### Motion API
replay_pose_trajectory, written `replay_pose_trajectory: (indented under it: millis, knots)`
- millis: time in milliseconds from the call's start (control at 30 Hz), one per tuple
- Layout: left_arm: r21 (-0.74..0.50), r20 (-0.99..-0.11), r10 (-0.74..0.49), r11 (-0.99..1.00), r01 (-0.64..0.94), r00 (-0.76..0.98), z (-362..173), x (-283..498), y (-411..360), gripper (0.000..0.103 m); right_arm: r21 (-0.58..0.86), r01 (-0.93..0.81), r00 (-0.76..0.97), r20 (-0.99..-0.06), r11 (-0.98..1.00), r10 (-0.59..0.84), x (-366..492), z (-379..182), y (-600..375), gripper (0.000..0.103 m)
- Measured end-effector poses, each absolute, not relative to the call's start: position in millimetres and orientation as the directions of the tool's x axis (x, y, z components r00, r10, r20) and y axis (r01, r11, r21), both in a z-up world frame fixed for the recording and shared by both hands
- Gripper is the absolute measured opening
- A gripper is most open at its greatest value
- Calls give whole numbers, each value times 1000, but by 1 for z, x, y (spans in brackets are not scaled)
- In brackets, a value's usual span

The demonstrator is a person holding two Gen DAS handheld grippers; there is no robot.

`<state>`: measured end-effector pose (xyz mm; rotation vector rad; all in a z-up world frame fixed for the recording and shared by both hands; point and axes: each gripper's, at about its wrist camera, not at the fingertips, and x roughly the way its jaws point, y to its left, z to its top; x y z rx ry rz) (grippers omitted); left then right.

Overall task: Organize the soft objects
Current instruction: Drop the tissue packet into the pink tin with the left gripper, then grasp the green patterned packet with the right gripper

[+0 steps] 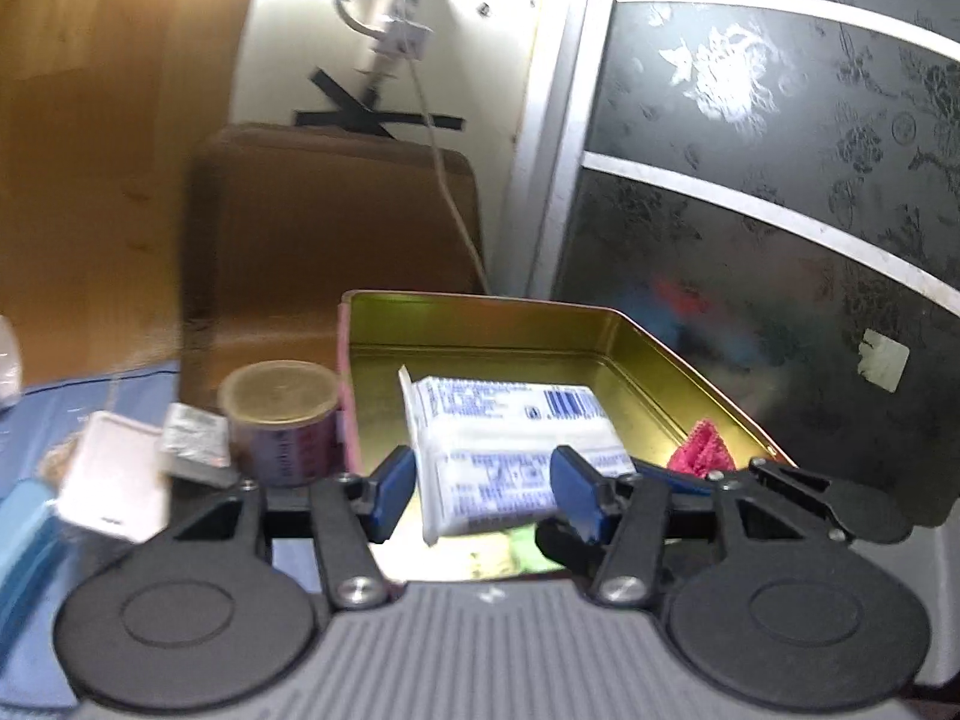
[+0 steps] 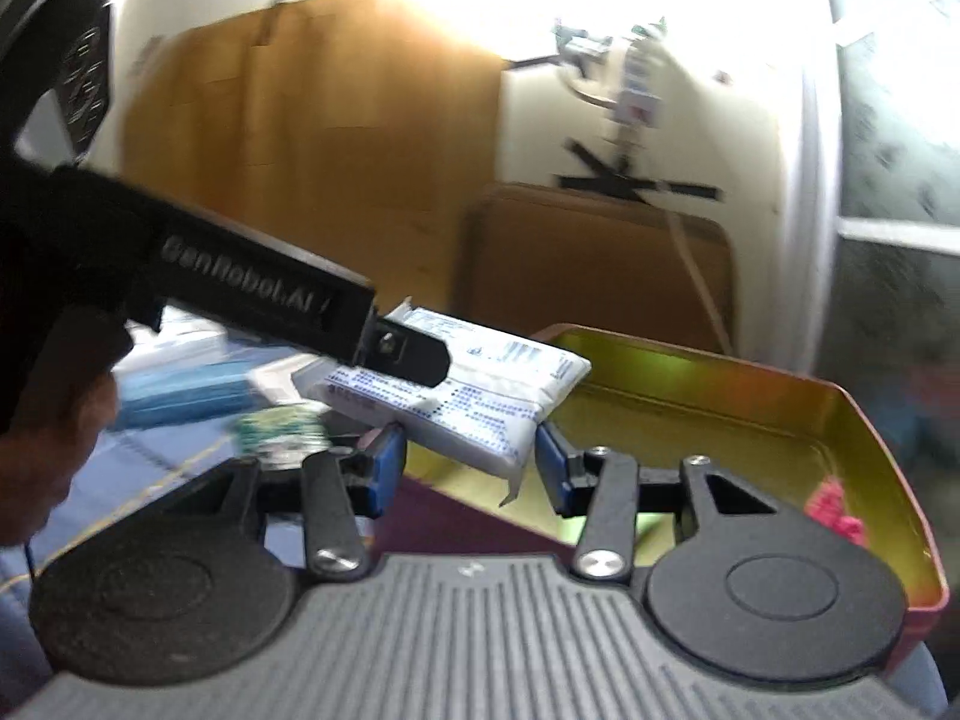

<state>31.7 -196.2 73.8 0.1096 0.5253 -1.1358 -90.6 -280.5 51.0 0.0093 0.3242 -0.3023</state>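
A white tissue pack with blue print (image 1: 510,450) is held between the blue pads of my left gripper (image 1: 486,489), above the open gold metal tin (image 1: 540,324). In the right wrist view the same pack (image 2: 462,396) hangs over the tin's near left corner, with the left gripper's black body (image 2: 258,306) reaching in from the left. My right gripper (image 2: 468,468) is open just below the pack's near end and holds nothing. A pink knitted piece (image 1: 702,447) lies in the tin's right corner; it also shows in the right wrist view (image 2: 837,516).
A round can with a gold lid (image 1: 279,420), a foil packet (image 1: 192,438) and a white box (image 1: 114,492) stand left of the tin on a blue cloth. A brown chair back (image 1: 336,210), a cardboard panel (image 2: 312,138) and a dark patterned door (image 1: 780,180) stand behind.
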Motion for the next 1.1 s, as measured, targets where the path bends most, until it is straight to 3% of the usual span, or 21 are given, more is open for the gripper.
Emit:
replay_pose_trajectory:
  millis: [167,300,667,867,1100]
  knots:
    - [-175,-465,-815,467,867,345,64,33,-222,50,-67,395,854,-342,916,-393,-81,42,-300,51]
    - [-178,-454,-816,476,862,357,64,29,-208,52,-120,514,793,-310,849,-524,-75,33,-305,52]
    - [-114,-429,-768,568,815,475,50,15,-115,53,-10,431,867,-272,902,-418,-95,43,-273,51]
    - [-145,-499,-655,708,691,567,29,38,-64,53,-16,322,907,-281,947,-313,-94,41,-236,51]
    - [-124,-584,-502,832,541,638,12,64,-32,53,-13,182,916,-362,983,-174,-74,26,-199,51]
